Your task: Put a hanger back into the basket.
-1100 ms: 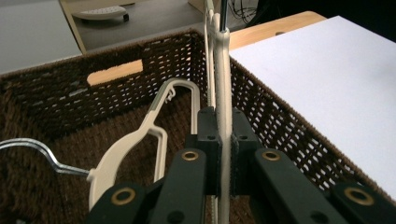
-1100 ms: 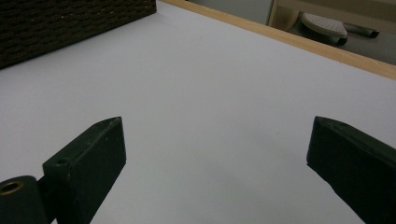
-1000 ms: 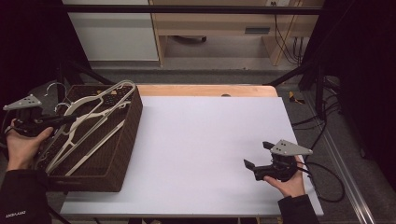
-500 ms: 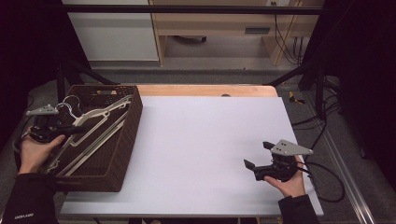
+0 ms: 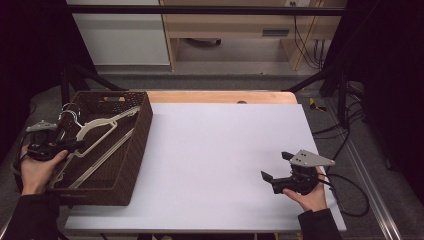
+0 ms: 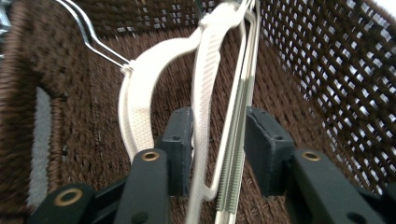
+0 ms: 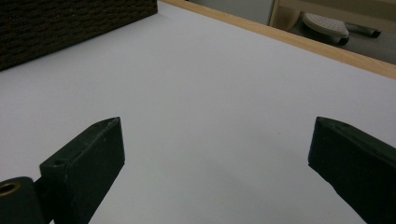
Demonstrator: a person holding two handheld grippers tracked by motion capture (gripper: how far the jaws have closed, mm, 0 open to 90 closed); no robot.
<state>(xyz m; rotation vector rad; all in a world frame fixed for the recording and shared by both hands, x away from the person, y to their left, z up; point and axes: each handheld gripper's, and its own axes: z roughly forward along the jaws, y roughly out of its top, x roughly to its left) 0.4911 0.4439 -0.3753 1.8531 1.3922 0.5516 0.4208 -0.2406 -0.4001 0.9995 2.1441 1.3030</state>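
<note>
Cream-white clothes hangers (image 5: 102, 130) with wire hooks lie slanted inside a dark brown woven basket (image 5: 144, 125) at the table's left. My left gripper (image 5: 75, 145) reaches over the basket's left rim and is shut on the hangers. In the left gripper view the hangers (image 6: 205, 79) pass between the two pads of the left gripper (image 6: 218, 140), a flat white arm and a ribbed bar pressed side by side. My right gripper (image 5: 275, 165) rests low over the white table near its front right, and the right gripper (image 7: 217, 149) stands open with nothing between its jaws.
The white tabletop (image 5: 220, 145) stretches between the basket and the right hand, with a wooden strip (image 5: 220, 96) along its far edge. A cable (image 5: 350, 190) trails off the right gripper past the table's right edge. Dark frame bars stand around the table.
The left gripper has come down and toward the near left, lowering the hangers from above the basket's rim into the basket. The right gripper has stayed still.
</note>
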